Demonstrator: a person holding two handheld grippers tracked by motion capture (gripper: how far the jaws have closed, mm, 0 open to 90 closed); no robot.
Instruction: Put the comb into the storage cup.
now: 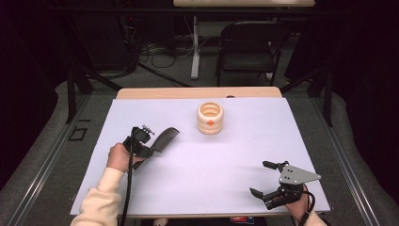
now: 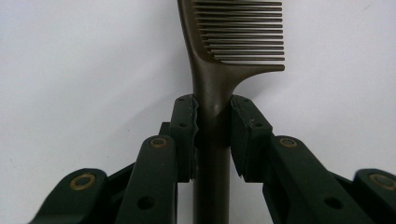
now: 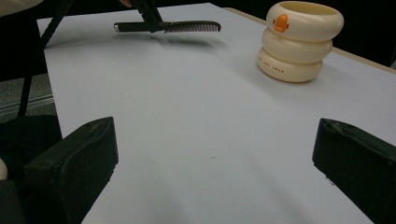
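Observation:
A dark brown comb (image 1: 167, 137) is clamped by its handle in my left gripper (image 1: 151, 149) at the left of the white sheet. In the left gripper view both pads press the comb's handle (image 2: 212, 79), and its teeth point right. From the right gripper view the comb (image 3: 187, 26) hangs level just above the sheet, over its own shadow. A cream ringed cup (image 1: 210, 117) with an orange mark stands upright at the far middle, clear of both grippers. My right gripper (image 1: 259, 178) rests near the front right corner, open, with nothing between its jaws (image 3: 215, 154).
The white sheet (image 1: 211, 165) covers a wooden table whose far edge (image 1: 197, 92) shows behind it. A folding chair (image 1: 249, 42) and cables stand on the floor beyond. The cup (image 3: 299, 42) sits far right in the right gripper view.

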